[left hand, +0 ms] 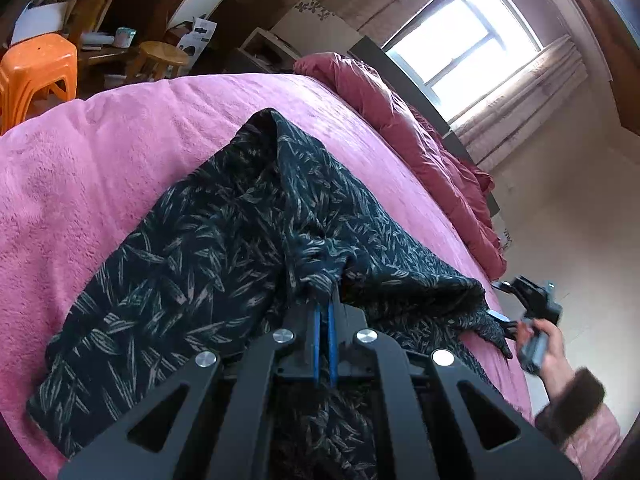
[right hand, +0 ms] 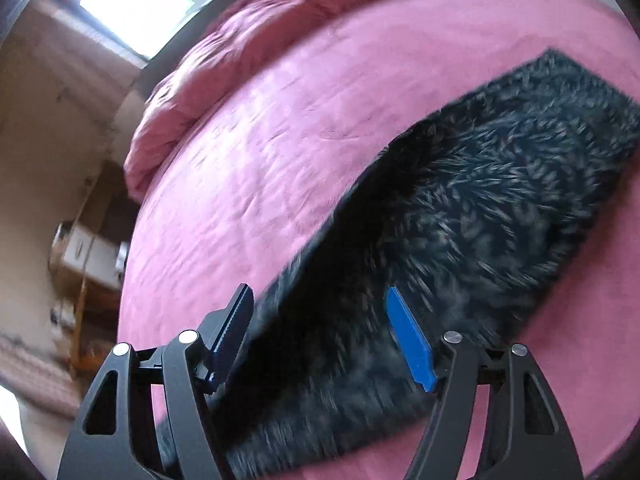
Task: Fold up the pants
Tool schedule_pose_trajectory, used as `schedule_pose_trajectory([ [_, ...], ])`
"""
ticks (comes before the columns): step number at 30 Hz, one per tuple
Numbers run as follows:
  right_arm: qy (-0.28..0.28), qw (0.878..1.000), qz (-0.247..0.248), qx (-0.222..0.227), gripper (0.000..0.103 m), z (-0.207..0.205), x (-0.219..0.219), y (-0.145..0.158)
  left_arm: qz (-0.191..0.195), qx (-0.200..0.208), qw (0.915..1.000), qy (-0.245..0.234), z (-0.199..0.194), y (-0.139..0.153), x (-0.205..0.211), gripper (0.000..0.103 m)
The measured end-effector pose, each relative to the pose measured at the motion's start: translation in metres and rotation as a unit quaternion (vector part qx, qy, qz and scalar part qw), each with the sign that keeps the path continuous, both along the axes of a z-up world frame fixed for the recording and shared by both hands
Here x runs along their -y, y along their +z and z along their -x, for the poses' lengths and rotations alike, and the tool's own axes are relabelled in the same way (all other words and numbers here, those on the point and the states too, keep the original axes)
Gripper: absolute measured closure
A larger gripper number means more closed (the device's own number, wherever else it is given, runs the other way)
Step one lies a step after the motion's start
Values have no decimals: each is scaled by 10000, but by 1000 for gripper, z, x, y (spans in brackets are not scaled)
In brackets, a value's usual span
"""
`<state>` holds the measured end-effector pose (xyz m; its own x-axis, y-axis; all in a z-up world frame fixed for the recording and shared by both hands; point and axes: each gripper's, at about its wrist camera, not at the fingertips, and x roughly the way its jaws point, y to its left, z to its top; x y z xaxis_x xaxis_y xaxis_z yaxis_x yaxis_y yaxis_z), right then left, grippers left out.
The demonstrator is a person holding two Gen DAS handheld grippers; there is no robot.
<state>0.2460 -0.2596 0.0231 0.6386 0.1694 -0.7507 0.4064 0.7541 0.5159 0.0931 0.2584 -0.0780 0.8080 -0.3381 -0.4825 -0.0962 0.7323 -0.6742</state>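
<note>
The bed [left hand: 120, 152], covered in pink fleece, carries the work; a rumpled red quilt [left hand: 420, 140] lies along its far side, well beyond both tools. The pants [left hand: 180, 248], dark with a pale leaf print, lie across the fleece directly ahead of and beneath the left gripper [left hand: 324, 304], spreading away to its left in a fairly flat panel and rising ahead of it into a raised ridge. Judged from this, one lengthwise fold appears under way but not laid down: the cloth is bunched at the ridge and loose on the right edge. The left gripper is closed, its blue pads pinching a gathered tuck of the fabric. The right gripper [right hand: 320, 332] stands with jaws apart and nothing between the pads, the pants lying below and ahead of it; the view is blurred. Remaining, in my assessment: flatten the ridge, square the edges, fold across the length.
</note>
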Motion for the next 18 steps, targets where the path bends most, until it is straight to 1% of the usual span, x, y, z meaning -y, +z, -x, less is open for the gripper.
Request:
schedule_pose_trajectory([
  [2,-216,9996,-44,-195,38,-14,1,-10,13,-2,10000,-11,-1,0,-1,100],
  [3,-331,9992,-70,-226,43,-18,3,-14,20,-5,10000,-18,-1,0,-2,100],
  [5,-444,9989,-3,-161,69,-23,4,-14,33,-31,10000,-36,-3,1,-3,100],
  [6,-358,9993,28,-140,87,-25,4,-13,33,-36,10000,-45,-3,3,-4,100],
  [7,-273,9996,-22,-98,95,-23,4,-10,35,10,10000,-39,-3,7,-6,100],
  [9,-133,9998,-64,112,97,-16,7,0,23,202,9998,-17,-3,19,-11,101],
  [10,-37,9997,-21,243,98,-9,8,8,21,365,9993,10,-1,27,-15,101],
  [12,142,9989,7,454,98,9,9,25,105,589,9982,40,1,40,-20,101],
  [14,250,9977,-111,619,98,32,13,39,295,733,9968,98,5,47,-26,101],
  [15,291,9971,-156,692,98,45,15,44,465,831,9953,144,9,51,-31,101],
  [18,473,9941,-252,940,98,93,20,64,748,1027,9915,275,21,58,-44,101],
])
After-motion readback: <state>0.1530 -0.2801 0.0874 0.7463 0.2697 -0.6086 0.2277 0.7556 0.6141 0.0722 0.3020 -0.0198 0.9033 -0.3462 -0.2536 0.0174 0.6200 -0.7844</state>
